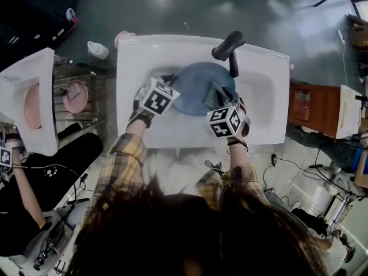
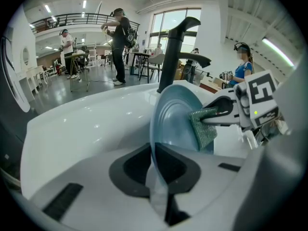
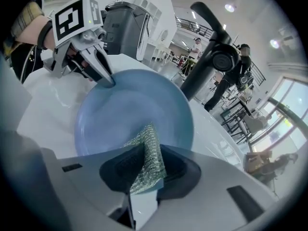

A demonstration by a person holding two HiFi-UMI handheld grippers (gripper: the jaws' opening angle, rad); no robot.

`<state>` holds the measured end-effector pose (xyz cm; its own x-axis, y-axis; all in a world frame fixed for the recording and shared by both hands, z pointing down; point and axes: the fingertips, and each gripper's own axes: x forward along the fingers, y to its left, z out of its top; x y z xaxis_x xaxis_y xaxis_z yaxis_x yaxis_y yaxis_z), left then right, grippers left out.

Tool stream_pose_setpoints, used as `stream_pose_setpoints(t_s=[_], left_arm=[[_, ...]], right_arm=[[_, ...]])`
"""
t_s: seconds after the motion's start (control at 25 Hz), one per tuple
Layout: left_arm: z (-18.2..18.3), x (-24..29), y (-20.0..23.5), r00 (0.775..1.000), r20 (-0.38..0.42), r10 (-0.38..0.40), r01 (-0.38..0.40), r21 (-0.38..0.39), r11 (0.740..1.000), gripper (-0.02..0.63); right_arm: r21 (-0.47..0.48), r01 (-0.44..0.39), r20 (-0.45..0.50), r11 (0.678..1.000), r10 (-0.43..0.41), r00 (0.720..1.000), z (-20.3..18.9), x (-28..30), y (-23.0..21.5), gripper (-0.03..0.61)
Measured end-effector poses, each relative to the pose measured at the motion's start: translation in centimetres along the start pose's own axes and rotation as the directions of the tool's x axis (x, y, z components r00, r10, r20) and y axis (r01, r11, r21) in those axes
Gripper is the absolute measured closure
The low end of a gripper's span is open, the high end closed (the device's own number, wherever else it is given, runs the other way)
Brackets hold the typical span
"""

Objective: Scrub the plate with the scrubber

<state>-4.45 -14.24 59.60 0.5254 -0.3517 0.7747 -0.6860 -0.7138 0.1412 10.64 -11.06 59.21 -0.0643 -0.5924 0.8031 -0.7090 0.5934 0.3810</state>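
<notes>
A blue plate stands tilted in the white sink. My left gripper is shut on the plate's left rim, and the plate rises edge-on straight ahead of its jaws. My right gripper is shut on a green mesh scrubber, which lies against the plate's inner face near its lower right side. In the head view the scrubber shows on the plate's right part, just ahead of my right gripper. The left gripper pinches the rim at the far side.
A black faucet arches over the back of the sink, close above the plate. To the left stand a second sink and a wire rack with a pink plate. A wooden cabinet stands on the right.
</notes>
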Motion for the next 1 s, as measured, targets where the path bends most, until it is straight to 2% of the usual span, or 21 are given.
stream_pose_setpoints(t_s=[0.16, 0.48, 0.84, 1.0], left_arm=[[0.0, -0.1, -0.1, 1.0, -0.003, -0.002, 0.002, 0.001, 1.0, 0.586], [0.0, 0.0, -0.1, 1.0, -0.001, -0.005, 0.005, 0.0, 1.0, 0.586], [-0.1, 0.1, -0.3, 1.0, -0.003, -0.002, 0.002, -0.003, 1.0, 0.586], [-0.1, 0.0, -0.3, 1.0, -0.005, -0.001, 0.001, -0.001, 1.0, 0.586]], right_arm=[[0.021, 0.05, -0.005, 0.998, -0.05, 0.999, -0.1, -0.3, -2.2, 0.476], [-0.011, 0.107, 0.023, 0.994, -0.107, 0.994, 1.9, -0.2, -3.5, 0.474], [-0.028, 0.114, 0.09, 0.993, -0.111, 0.99, 5.8, 0.1, -3.2, 0.472], [-0.036, 0.082, 0.126, 0.996, -0.077, 0.989, 7.9, 0.3, -1.6, 0.472]])
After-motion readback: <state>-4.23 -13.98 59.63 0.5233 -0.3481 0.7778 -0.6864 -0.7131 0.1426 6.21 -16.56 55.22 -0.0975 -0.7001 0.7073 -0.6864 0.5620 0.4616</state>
